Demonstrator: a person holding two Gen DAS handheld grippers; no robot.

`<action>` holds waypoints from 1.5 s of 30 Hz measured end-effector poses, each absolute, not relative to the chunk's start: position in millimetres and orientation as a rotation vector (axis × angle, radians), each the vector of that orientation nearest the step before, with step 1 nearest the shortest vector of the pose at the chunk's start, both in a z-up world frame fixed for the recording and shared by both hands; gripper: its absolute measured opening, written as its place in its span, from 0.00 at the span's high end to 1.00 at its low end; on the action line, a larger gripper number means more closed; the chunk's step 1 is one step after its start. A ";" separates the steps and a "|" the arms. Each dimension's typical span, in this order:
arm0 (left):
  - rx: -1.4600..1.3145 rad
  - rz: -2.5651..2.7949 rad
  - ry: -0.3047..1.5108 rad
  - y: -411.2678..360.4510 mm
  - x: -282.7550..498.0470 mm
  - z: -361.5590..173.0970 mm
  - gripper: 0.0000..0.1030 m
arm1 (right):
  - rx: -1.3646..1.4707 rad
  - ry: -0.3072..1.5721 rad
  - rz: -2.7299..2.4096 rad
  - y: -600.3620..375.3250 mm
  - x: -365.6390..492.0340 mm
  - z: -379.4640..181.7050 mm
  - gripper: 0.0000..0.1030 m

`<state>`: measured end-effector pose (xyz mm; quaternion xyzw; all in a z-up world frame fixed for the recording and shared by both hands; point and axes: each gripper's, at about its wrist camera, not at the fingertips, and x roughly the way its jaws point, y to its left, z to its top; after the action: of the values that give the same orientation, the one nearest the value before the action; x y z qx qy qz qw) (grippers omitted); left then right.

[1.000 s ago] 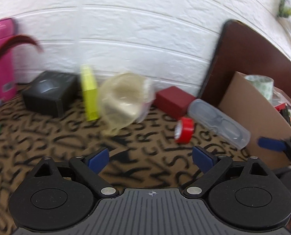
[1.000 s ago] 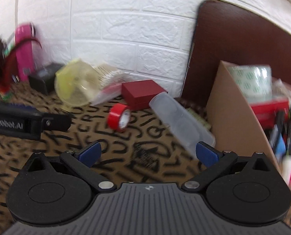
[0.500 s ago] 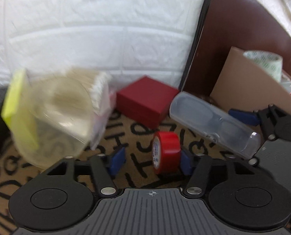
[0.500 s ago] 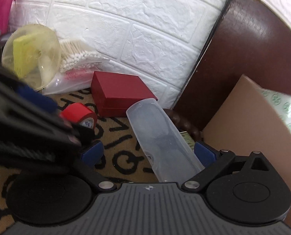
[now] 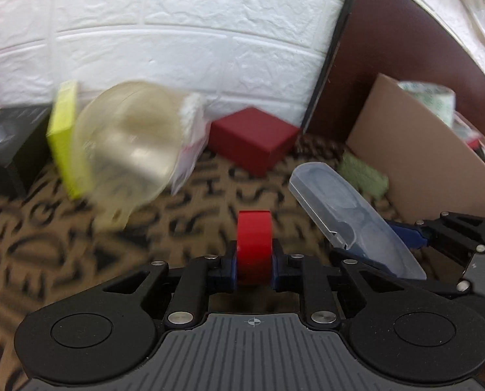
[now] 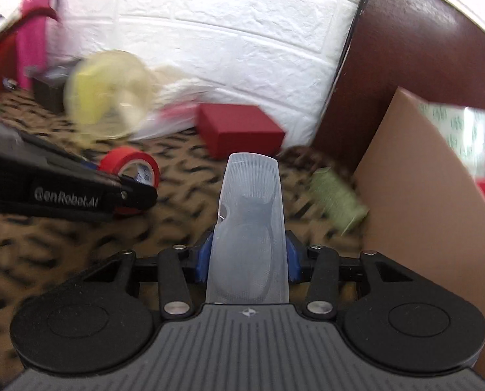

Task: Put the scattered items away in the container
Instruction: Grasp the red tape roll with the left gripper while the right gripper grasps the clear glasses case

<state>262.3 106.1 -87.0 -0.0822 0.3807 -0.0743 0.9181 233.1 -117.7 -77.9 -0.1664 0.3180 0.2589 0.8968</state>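
Note:
A red tape roll (image 5: 253, 244) stands on edge on the letter-patterned cloth, between the blue pads of my left gripper (image 5: 253, 267). Its jaws are closing and the pads press the roll's two flat sides. From the right wrist view, the same red tape roll (image 6: 134, 163) shows beside the left gripper (image 6: 134, 192). A clear glasses case (image 6: 250, 215) lies lengthwise between the pads of my right gripper (image 6: 249, 257). Those jaws are closing too, and the pads touch its sides. The cardboard box (image 5: 421, 150) stands at the right, with several items inside.
A dark red box (image 5: 252, 137), a clear round tub (image 5: 128, 143), a yellow-green pad (image 5: 63, 137) and a black box (image 5: 4, 140) sit along the white brick wall. A green thread spool (image 6: 337, 195) lies by the cardboard box. A brown panel (image 5: 389, 49) rises behind it.
Both grippers moved forward and down and went from wide open to closed. The left came around the red tape roll, and the right came around the clear glasses case.

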 end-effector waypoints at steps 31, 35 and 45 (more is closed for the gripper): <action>-0.114 -0.154 0.817 82.5 38.5 -76.3 0.83 | -0.238 0.756 0.600 -189.9 9.3 -73.0 0.37; -0.095 -0.147 0.828 78.4 39.3 -79.3 0.72 | -0.240 0.760 0.590 -191.9 11.6 -72.2 0.41; -0.091 -0.155 0.845 77.7 41.6 -83.1 0.76 | -0.252 0.777 0.609 -187.0 15.0 -74.2 0.52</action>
<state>41.6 77.7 -83.1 -0.0440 0.4094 -0.0752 0.9082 15.0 -187.0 -74.2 -0.1207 0.3721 0.2914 0.8730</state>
